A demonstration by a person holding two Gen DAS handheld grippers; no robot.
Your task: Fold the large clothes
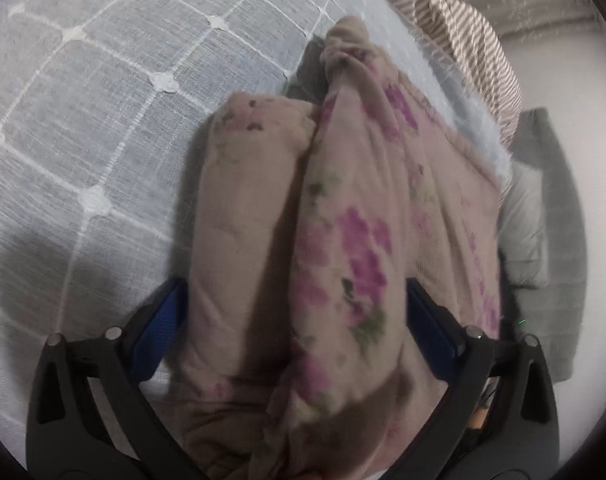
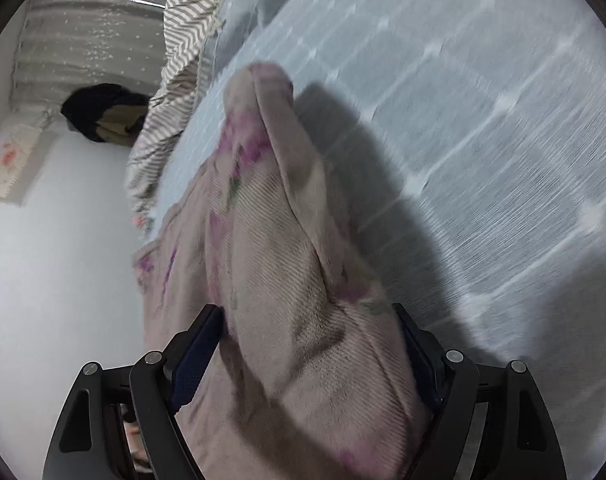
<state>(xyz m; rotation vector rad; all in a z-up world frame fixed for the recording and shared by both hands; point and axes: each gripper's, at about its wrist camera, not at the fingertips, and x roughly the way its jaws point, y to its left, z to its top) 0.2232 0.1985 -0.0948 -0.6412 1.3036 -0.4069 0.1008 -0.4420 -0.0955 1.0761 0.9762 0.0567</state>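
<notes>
Both grippers clamped on the floral garment, thick pinkish-beige fabric w/ purple flowers. Left gripper: jaws fairly wide but only bc the bunch between the blue pads is bulky, looks like 2 stacked folds side by side, so prob gripping a doubled edge. Right gripper: same deal, pads pressed into a fat roll of the same cloth, not free. Garment sits lifted off the bed cover (pale grey-blue, white grid stitching w/ little rosettes); dark shadow under it in right view says it's held above the surface, not resting flat there. My read: pinching 2 corners/edges high so the rest hangs or drags, setting up to bring one half over the other, mid-fold. Striped cloth lies bunched at far edge of bed, apart from the grip zone. Dark pile by the wall past the bed, can't tell what it is. Hard to see: motion blur on the bed cover in right view, so rig likely moving. Lower part of garment cut off by frame bottom in both views; fingertips buried in fabric, can't confirm how many layers caught. What kind of garment: unclear.
</notes>
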